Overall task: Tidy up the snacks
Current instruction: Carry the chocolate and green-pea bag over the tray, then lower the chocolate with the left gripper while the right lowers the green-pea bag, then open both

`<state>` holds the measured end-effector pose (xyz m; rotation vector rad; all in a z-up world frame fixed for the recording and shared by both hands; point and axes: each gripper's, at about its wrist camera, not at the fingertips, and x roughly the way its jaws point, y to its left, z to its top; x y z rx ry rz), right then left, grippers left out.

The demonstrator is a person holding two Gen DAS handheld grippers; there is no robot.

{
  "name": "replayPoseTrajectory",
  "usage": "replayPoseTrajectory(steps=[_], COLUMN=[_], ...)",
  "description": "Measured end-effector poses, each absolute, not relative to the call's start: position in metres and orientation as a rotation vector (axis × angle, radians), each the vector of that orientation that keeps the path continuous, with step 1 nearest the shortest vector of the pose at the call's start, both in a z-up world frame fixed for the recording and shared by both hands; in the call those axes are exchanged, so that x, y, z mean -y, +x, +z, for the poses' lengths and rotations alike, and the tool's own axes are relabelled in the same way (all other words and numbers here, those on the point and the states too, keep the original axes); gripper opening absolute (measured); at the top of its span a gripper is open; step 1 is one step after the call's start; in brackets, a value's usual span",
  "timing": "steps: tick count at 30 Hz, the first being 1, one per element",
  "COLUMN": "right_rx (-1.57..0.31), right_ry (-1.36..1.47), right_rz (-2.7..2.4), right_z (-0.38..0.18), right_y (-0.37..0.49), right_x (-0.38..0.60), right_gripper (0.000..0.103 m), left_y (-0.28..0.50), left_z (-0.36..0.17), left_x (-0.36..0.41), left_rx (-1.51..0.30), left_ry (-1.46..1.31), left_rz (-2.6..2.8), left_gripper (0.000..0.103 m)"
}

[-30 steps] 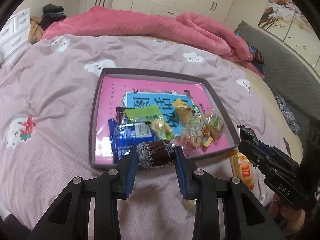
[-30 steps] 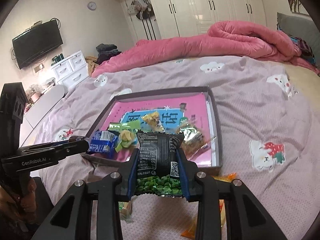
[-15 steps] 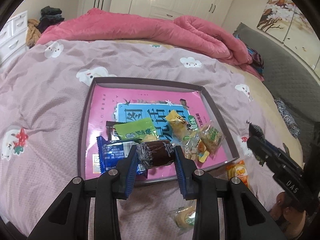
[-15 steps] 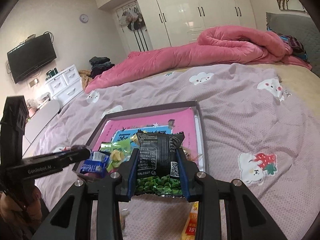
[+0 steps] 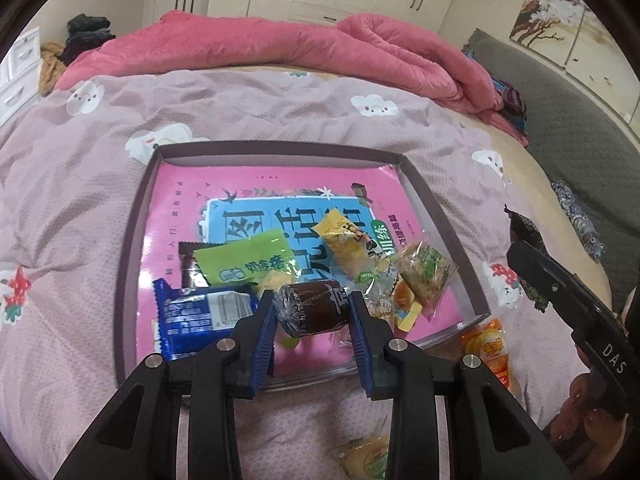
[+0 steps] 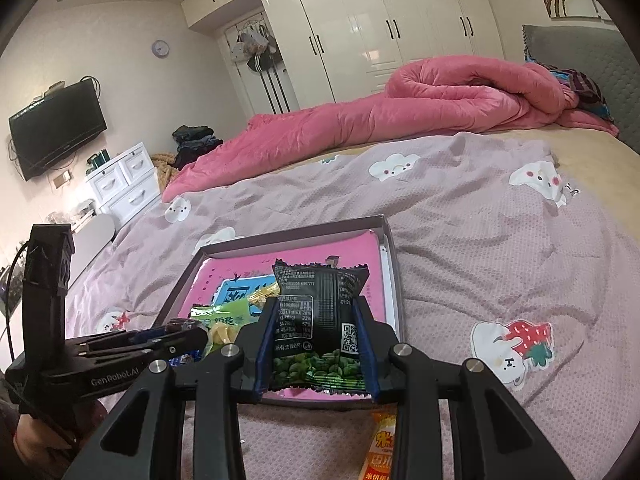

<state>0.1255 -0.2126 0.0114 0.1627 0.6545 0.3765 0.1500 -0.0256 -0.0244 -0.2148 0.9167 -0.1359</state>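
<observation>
Bedroom setup, lilac cloud-print bed cover [image 5: 280,112] with a shallow grey tray [image 5: 128,240] sitting on it. Left gripper [image 5: 313,312] has its fingers clamped on a brown wrapped cake [image 5: 312,310] over the tray's near edge, above the snack pile. Right gripper [image 6: 316,344] pinches a black pea packet [image 6: 320,320] over the tray too. Orange packet [image 5: 490,350] lies on the cover just beside the tray.

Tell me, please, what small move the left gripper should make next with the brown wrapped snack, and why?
Probably ease forward slightly and open. The left gripper is clamped on the brown wrapped snack, which already hangs over the near end of the gray tray, above the blue packet and other snacks lying there, so releasing should drop it inside.
</observation>
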Motion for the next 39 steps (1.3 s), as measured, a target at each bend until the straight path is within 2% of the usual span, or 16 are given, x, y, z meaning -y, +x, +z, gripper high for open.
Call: replayPoseTrajectory(steps=[39], right_rx=[-0.764], right_ry=[0.069], right_rz=[0.431], right_z=[-0.032], right_y=[0.162], right_x=[0.167], right_gripper=[0.037], left_y=[0.165], left_z=[-0.046], left_x=[0.033], left_rx=[-0.953], left_ry=[-0.193], left_rz=[-0.132], left_gripper=[0.036])
